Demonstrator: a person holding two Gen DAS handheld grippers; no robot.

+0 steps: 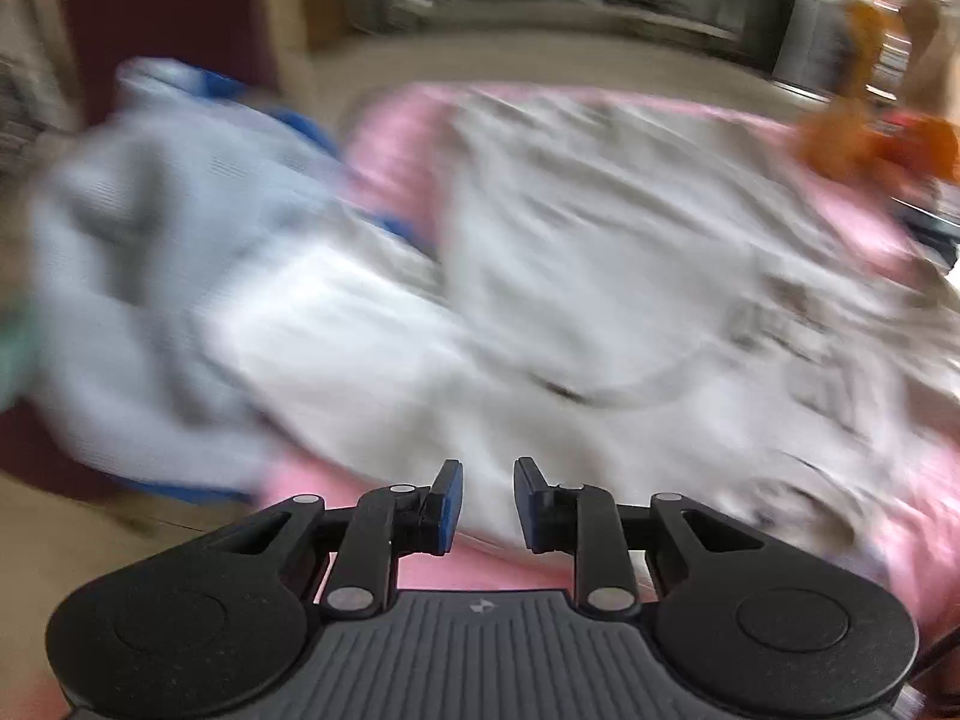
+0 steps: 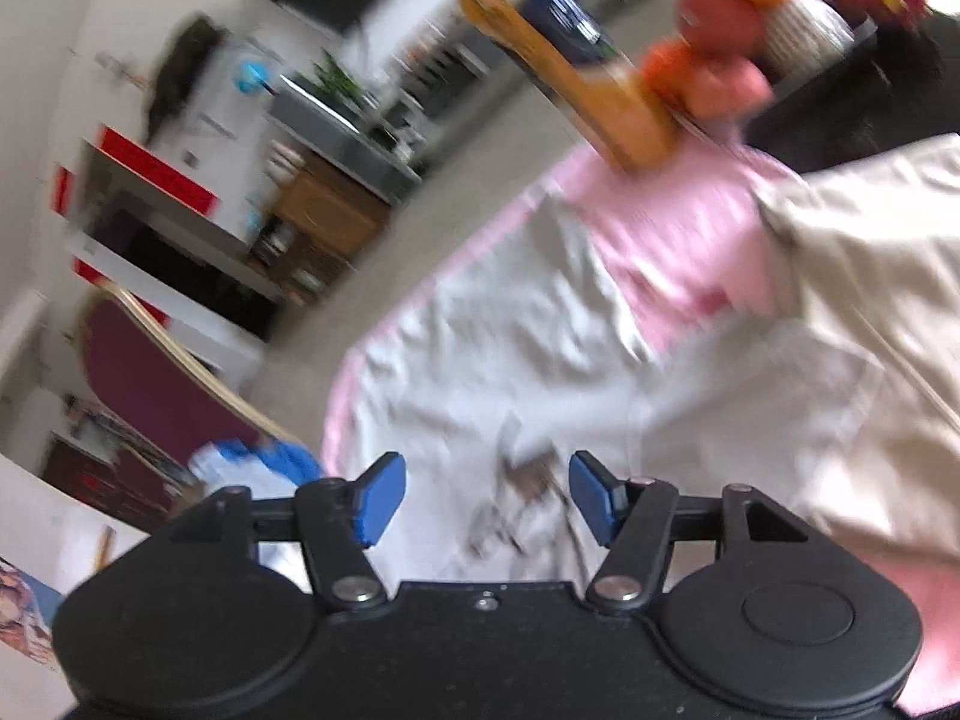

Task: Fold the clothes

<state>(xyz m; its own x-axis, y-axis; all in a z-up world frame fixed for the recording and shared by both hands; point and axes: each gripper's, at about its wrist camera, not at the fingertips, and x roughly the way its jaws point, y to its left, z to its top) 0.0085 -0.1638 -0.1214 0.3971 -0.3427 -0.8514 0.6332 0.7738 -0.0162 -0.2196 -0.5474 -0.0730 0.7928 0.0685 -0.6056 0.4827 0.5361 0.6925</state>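
A crumpled white garment (image 1: 600, 276) lies spread over a pink table cover (image 1: 396, 138); the picture is blurred. My left gripper (image 1: 487, 468) hovers over the garment's near edge, its jaws a little apart with nothing between the blue pads. In the right wrist view the same white garment (image 2: 480, 348) lies on the pink cover (image 2: 660, 240). My right gripper (image 2: 485, 462) stands open above it, with only a dark print on the cloth showing under the gap. A beige cloth (image 2: 870, 300) overlaps the garment at the right.
A heap of pale blue and white clothes (image 1: 150, 228) sits at the table's left, also visible as a heap (image 2: 258, 462) beyond the edge. An orange bottle (image 2: 540, 30) and fruit (image 2: 720, 18) stand at the far end. A maroon chair (image 2: 150, 384) stands beside the table.
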